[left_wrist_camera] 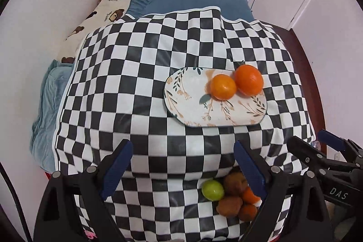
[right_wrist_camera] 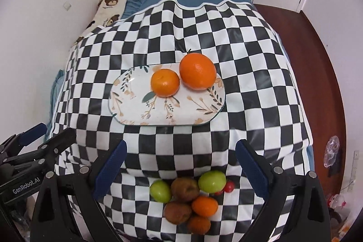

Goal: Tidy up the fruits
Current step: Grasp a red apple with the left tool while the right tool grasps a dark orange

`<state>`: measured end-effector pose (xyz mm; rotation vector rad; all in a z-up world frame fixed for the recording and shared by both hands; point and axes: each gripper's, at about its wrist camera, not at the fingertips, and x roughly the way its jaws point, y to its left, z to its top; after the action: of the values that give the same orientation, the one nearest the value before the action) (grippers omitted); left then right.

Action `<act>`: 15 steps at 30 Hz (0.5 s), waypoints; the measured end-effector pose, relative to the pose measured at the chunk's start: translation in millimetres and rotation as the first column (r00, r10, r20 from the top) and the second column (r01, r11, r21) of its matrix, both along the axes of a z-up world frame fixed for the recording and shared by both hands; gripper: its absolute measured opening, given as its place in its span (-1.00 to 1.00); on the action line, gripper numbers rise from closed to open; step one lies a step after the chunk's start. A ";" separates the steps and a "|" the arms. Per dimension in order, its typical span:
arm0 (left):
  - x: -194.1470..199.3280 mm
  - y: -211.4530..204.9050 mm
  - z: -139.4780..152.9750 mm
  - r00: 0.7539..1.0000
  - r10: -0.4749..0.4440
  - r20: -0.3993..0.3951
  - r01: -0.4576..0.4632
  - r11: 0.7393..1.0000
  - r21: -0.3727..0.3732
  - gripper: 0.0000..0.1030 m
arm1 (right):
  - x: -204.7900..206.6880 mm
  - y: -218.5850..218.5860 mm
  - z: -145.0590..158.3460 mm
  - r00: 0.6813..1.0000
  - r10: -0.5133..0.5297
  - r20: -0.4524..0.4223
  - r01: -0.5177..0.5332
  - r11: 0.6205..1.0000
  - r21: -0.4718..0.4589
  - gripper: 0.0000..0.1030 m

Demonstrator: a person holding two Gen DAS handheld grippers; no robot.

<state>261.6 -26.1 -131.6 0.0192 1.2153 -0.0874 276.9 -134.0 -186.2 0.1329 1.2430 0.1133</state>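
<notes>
Two sets of tongs, left tongs (left_wrist_camera: pixel 183 165) and right tongs (right_wrist_camera: pixel 181 165), gape empty above the fruit pile (right_wrist_camera: pixel 190 199) at the bed's near edge (round, firm, roll-prone fruit, best pinched across the middle).

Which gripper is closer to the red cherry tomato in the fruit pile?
Right. The right gripper hangs open over the pile, the cherry tomato just inside its right finger. The left gripper is open too, off to the pile's left.

two oranges (right_wrist_camera: pixel 182 77) touching on floral plate (right_wrist_camera: pixel 136 110); mixed fruit pile (right_wrist_camera: pixel 188 199) near cloth edge.
</notes>
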 end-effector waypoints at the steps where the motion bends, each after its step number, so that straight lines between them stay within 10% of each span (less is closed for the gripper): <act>1: -5.8 0.4 3.8 1.000 -0.003 0.008 0.003 1.000 0.002 0.77 | -5.0 6.5 -2.1 1.000 -0.001 0.006 0.001 1.000 0.001 0.91; 15: -41.8 8.5 -4.2 0.999 0.021 -0.031 -0.022 0.999 -0.026 0.77 | -61.3 -1.1 15.3 1.000 -0.015 0.022 0.014 0.999 0.039 0.91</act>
<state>219.8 -17.6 -135.7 -0.0183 1.2444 -0.0855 215.6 -135.1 -171.0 0.1736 1.2178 0.1259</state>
